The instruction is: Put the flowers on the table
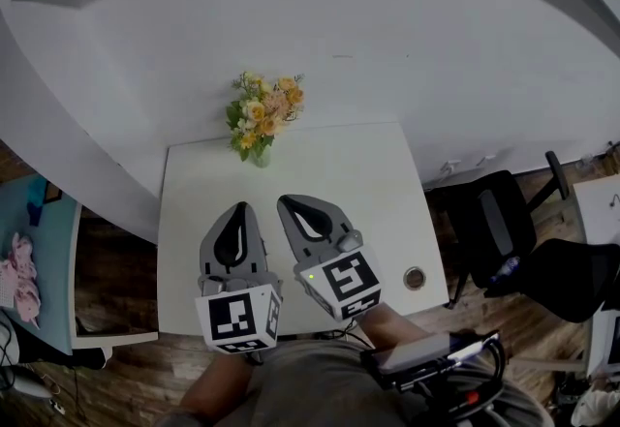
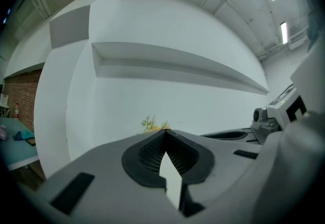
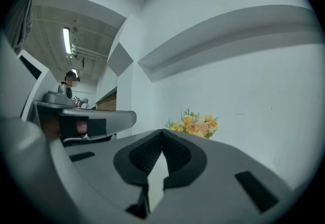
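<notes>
Looks finished: flowers (image 1: 263,120) upright at far edge of counter (image 1: 368,183) toward left corner, left gripper (image 1: 238,214) and right gripper (image 1: 294,207) both closed, empty, above near edge.

Soft dim light, fisheye-warped edges

Pair, left gripper (image 1: 239,209) and right gripper (image 1: 289,202): grey plastic shells, tapered jaws, black ribbed pads (image 2: 147,154). Rear cube (image 1: 238,317) on each, white with black square markers. Green light (image 1: 310,274) on right unit.
</notes>
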The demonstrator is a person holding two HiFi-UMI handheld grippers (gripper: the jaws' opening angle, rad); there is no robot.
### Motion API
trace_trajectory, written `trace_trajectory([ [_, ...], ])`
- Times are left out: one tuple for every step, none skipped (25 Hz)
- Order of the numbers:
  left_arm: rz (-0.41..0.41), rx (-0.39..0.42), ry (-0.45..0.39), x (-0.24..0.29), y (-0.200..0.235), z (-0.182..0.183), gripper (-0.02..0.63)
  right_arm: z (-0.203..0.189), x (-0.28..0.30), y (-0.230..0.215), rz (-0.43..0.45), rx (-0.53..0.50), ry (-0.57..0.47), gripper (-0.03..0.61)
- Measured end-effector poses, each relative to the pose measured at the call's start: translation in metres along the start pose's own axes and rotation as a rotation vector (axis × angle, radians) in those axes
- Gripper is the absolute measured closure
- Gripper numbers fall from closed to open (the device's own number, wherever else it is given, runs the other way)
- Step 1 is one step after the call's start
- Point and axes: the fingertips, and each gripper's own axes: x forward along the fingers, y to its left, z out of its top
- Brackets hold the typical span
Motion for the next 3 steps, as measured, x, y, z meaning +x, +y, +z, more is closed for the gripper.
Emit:
trace_trajectory([
  [-0.001,0.0,0.0,0.0014,0.0004,0.0002,0.608,0.0003,0.0017,-0.0003,0.002,-0.001,0.0,0.572],
  [-0.003,0.0,0.0,0.0027,0.0007,0.0004,0.609,0.0006,0.0033,-0.0006,0.004,-0.002,-0.001,0.572],
  [-0.004,-0.001,-0.001,0.0041,0.001,0.0006,0.609,0.0009,0.0049,-0.001,0.005,-0.003,-0.002,0.572],
])
